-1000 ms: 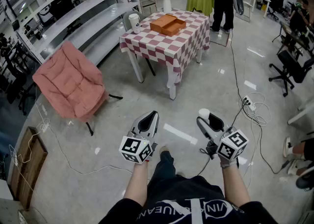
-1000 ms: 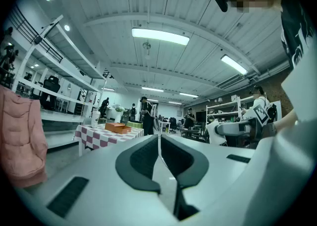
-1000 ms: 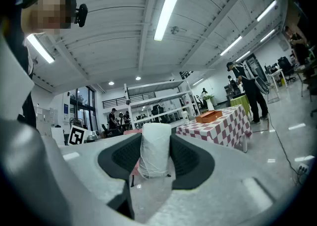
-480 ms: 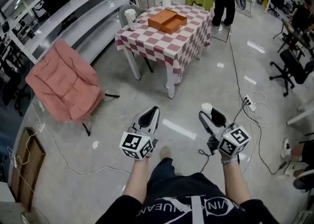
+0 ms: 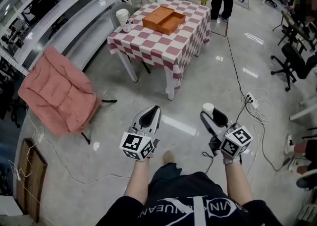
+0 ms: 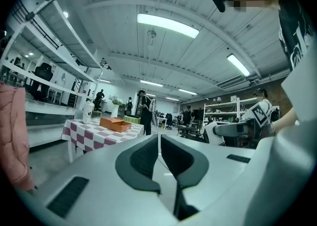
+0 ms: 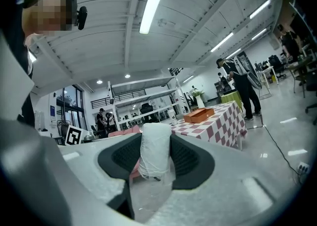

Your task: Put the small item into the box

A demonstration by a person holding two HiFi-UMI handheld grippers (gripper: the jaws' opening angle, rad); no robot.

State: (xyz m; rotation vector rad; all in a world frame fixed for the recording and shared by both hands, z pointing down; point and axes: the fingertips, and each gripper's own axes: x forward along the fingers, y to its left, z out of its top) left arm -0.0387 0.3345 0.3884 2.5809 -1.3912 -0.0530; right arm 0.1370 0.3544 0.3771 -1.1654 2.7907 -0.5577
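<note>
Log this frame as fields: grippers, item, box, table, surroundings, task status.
left gripper: jaws together, nothing between them
right gripper: shut on item
item: white, wrapped in clear plastic, upright between the jaws
box: orange, open, on table
table: checkered cloth, ahead across the floor
cup: on table, left of box
chair: pink, left of table
task status: item carried, not yet in box

Desk (image 5: 159,46) covered with red-and-white checked cloth (image 5: 184,57), stood on glossy grey floor (image 5: 218,84). Open orange box (image 5: 164,19) set near far edge. White cup (image 5: 124,20) placed at left corner, apart from box.
</note>
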